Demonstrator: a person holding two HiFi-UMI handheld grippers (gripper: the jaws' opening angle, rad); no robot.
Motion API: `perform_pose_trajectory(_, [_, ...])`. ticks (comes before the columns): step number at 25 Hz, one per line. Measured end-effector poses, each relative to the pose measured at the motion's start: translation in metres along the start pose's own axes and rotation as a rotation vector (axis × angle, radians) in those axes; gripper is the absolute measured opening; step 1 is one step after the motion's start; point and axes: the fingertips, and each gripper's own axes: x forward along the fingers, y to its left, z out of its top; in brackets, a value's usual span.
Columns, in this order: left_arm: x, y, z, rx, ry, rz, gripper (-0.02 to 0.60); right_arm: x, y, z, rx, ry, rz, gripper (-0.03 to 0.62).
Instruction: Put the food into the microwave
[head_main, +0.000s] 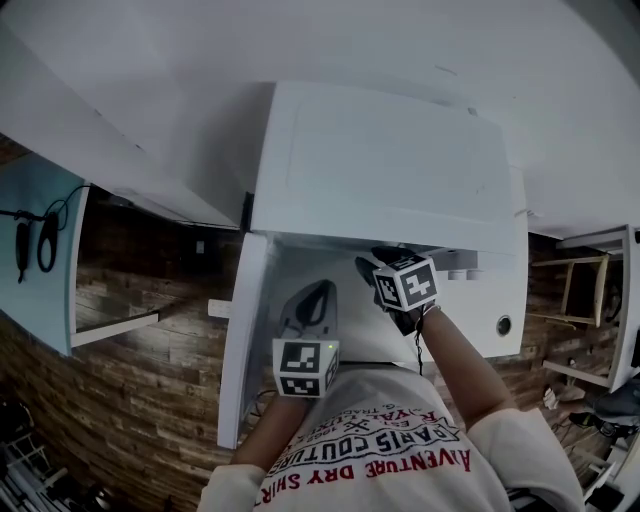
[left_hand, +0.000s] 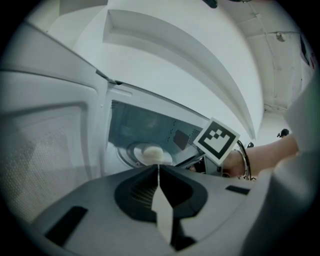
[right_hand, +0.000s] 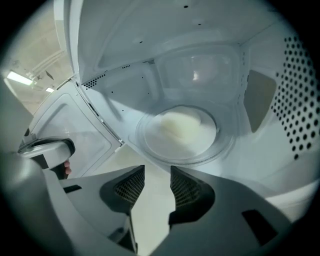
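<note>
The white microwave (head_main: 390, 170) stands with its door (head_main: 245, 340) swung open to the left. Inside, a pale lump of food (right_hand: 181, 124) lies on a white plate on the glass turntable (right_hand: 150, 145); the same food (left_hand: 151, 153) shows in the left gripper view. My right gripper (right_hand: 157, 170) is at the cavity's mouth, just short of the turntable, open with nothing between its jaws. My left gripper (left_hand: 158, 167) hangs outside by the open door, jaws closed together with nothing between them. In the head view, the right gripper (head_main: 370, 258) reaches under the oven's top edge.
The door's inner face (left_hand: 45, 145) stands close on the left of the left gripper. The cavity's perforated right wall (right_hand: 300, 100) is beside the right gripper. A wood-patterned floor (head_main: 130, 390) lies below, and a white shelf unit (head_main: 600, 300) stands at the right.
</note>
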Motion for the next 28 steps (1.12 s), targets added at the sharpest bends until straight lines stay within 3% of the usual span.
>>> perform_pose_trajectory(3, [-0.001,-0.001,0.002,0.007,-0.002,-0.001,0.014,-0.012,0.001,0.001,0.015,-0.051,-0.037,0.132])
perform_pose_trajectory(7, [-0.001,-0.007,0.010,0.028,-0.015,-0.010,0.014,-0.036,0.009,0.005,0.009,-0.137,-0.065,0.021])
perform_pose_trajectory(11, [-0.005,-0.011,0.023,0.059,-0.035,-0.016,0.014,-0.060,0.035,0.011,-0.028,-0.210,-0.014,0.012])
perform_pose_trajectory(19, [-0.019,-0.024,0.057,0.115,-0.102,-0.027,0.014,-0.121,0.053,0.029,-0.020,-0.395,-0.020,0.012])
perform_pose_trajectory(28, [-0.049,-0.052,0.108,0.215,-0.257,-0.034,0.014,-0.192,0.047,0.059,-0.046,-0.675,-0.193,0.012])
